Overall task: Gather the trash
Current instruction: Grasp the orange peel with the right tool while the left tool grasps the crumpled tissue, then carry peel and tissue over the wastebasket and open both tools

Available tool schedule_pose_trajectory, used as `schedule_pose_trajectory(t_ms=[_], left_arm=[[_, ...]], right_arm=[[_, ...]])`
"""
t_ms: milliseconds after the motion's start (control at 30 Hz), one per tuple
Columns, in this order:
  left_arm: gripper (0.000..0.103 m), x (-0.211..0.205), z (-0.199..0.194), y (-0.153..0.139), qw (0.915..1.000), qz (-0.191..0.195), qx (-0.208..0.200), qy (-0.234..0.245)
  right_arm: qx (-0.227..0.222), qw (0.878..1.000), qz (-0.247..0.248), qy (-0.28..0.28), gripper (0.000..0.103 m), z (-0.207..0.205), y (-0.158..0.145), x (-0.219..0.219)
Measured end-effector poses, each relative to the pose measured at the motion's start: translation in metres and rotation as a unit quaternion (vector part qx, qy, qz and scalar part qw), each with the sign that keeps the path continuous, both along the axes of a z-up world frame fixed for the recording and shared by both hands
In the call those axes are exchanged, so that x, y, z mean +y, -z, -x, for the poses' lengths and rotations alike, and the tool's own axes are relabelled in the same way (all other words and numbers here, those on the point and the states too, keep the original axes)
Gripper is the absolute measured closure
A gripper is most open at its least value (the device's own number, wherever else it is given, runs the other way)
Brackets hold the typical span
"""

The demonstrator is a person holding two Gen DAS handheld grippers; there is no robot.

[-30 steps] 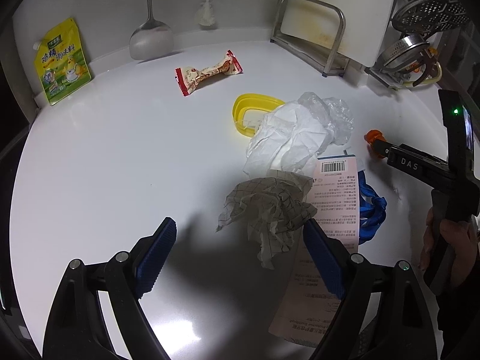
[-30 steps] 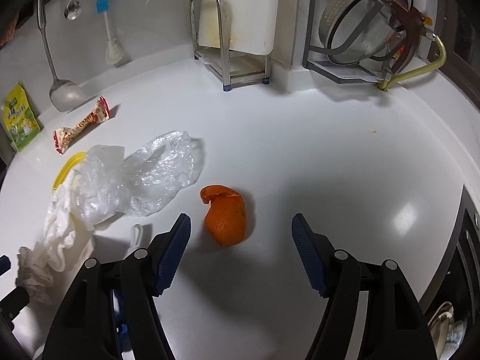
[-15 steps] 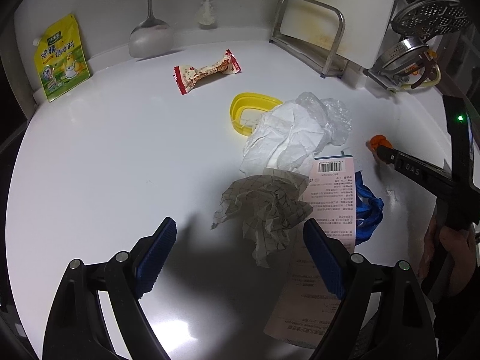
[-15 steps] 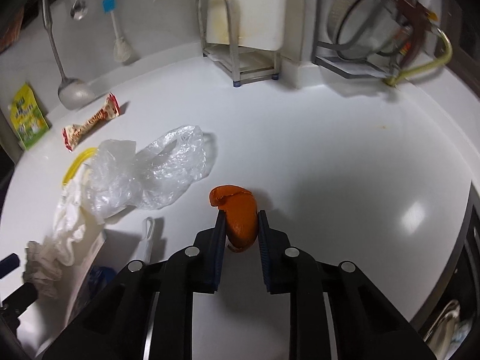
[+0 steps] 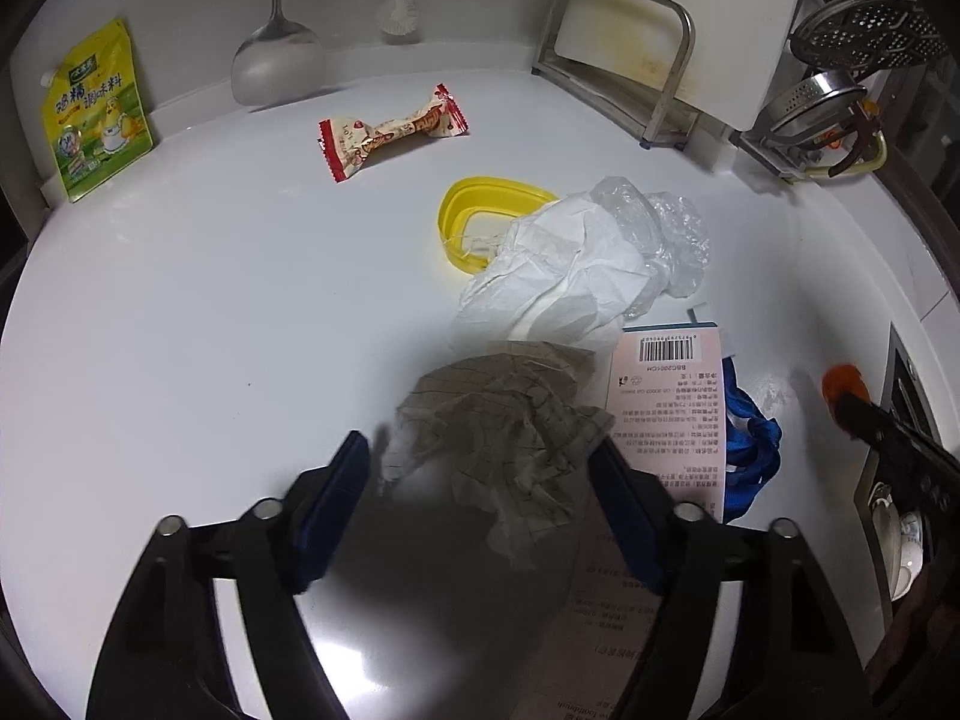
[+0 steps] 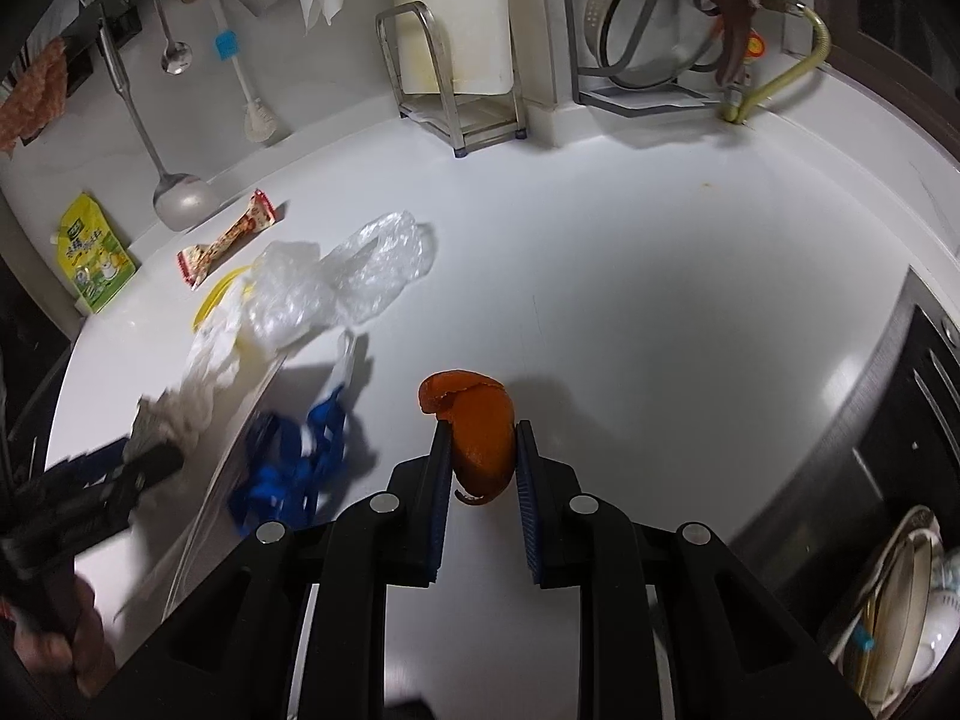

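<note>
My right gripper [image 6: 480, 441] is shut on an orange peel [image 6: 477, 420] and holds it lifted above the white counter [image 6: 660, 300]; the peel also shows at the far right of the left wrist view [image 5: 843, 381]. My left gripper [image 5: 480, 468] is open around a crumpled grey checked paper [image 5: 504, 426], its pads on either side of it. Beyond lie crumpled white paper [image 5: 564, 276], a clear plastic bag [image 5: 666, 228], a yellow lid [image 5: 474, 210], a pink printed packet [image 5: 660, 414], a blue wrapper [image 5: 750, 444] and a red snack wrapper [image 5: 390, 132].
A green-yellow pouch [image 5: 96, 114] leans on the back wall beside a ladle [image 5: 276, 60]. A metal rack with a cutting board [image 5: 660, 60] and a dish rack with strainers [image 5: 840, 96] stand at the back right. A stove edge [image 6: 900, 420] is on the right.
My right gripper closed on the orange peel and lifted it up and to the right. My left gripper moved forward so its open jaws now flank the grey checked paper.
</note>
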State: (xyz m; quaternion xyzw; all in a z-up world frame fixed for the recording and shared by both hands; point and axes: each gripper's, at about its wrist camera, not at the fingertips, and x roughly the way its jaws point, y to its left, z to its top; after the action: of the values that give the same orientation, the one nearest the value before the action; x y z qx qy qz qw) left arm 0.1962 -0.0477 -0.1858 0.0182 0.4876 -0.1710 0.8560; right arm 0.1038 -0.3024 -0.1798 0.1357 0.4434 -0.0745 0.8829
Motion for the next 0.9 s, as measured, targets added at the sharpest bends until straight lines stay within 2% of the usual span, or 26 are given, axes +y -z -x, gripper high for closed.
schedule_pose_trajectory(t_ms=[133, 300, 700, 900], left_arm=[[0.057, -0.001, 0.001, -0.003, 1.0000, 0.002, 0.000, 0.007], [0.066, 0.002, 0.007, -0.014, 0.9998, -0.005, -0.012, 0.012], [0.069, 0.015, 0.036, -0.052, 0.9989, -0.010, -0.044, 0.015], [0.069, 0.013, 0.065, -0.070, 0.9978, -0.022, -0.052, 0.036]], right_arm=[[0.002, 1.000, -0.006, 0.003, 0.083, 0.019, -0.003, 0.006], [0.002, 1.000, -0.008, 0.008, 0.083, 0.041, -0.010, 0.014], [0.000, 1.000, -0.011, 0.021, 0.083, 0.094, -0.031, 0.017], [-0.013, 0.999, -0.017, 0.025, 0.083, 0.121, -0.043, 0.018]])
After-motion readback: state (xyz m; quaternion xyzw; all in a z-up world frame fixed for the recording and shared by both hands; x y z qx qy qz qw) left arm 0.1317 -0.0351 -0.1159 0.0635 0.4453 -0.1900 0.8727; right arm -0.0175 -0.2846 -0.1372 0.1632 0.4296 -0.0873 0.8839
